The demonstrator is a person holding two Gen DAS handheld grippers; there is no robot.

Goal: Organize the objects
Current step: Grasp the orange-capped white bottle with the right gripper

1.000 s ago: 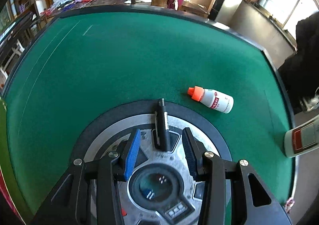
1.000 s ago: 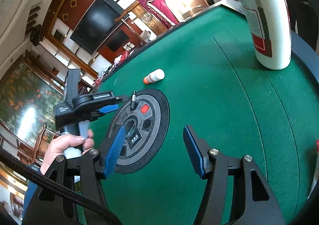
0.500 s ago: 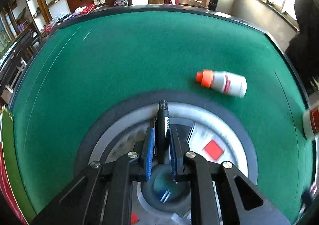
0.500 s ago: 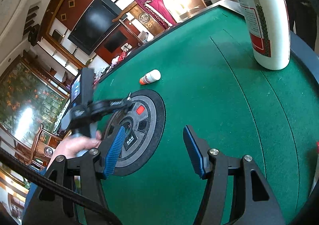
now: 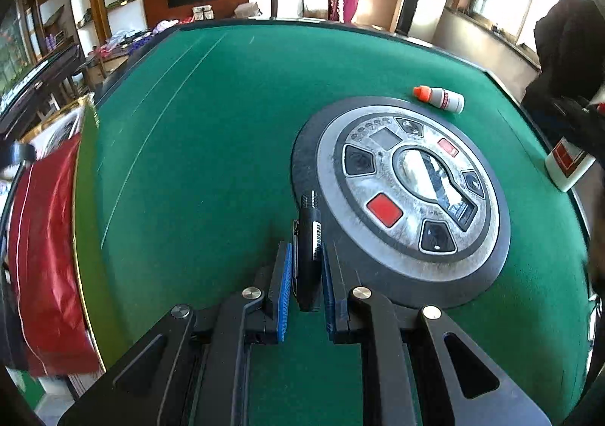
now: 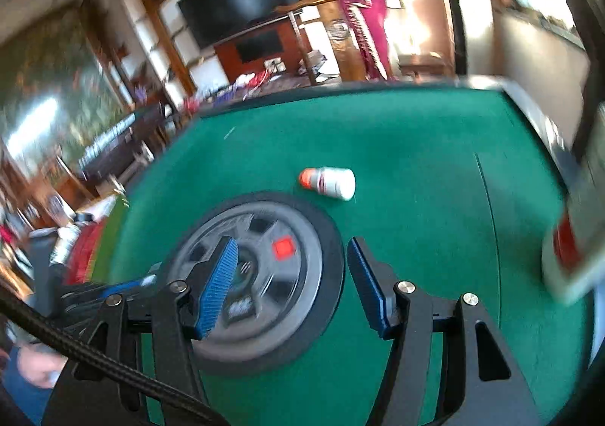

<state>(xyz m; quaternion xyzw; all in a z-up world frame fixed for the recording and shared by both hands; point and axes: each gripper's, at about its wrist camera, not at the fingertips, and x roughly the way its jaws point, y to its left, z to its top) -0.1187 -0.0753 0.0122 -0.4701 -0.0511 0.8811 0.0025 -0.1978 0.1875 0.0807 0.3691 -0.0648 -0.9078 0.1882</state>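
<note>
At the far left edge of the left wrist view a red bag (image 5: 45,267) and a yellow-green strip (image 5: 89,206) lie along the rim of the green felt table (image 5: 211,146). Moving right, the left claw (image 5: 307,286) is clamped on a black pen (image 5: 309,237), its blue pads (image 5: 284,290) pressed to either side of the barrel; the pen points forward, its metal tip above the dark outer ring of the round control panel (image 5: 412,199) set into the middle of the table. Beyond the panel's far edge a small white dropper bottle with an orange cap (image 5: 440,98) lies on its side on the felt, and near the right rim stands a larger white bottle with a red label (image 5: 569,165). In the blurred right wrist view, the right claw (image 6: 293,278) hangs with its jaws apart and nothing between them, above the near side of the control panel (image 6: 287,248); the dropper bottle (image 6: 331,182) lies just past the panel, and the large bottle (image 6: 567,256) smears along the right edge.
</note>
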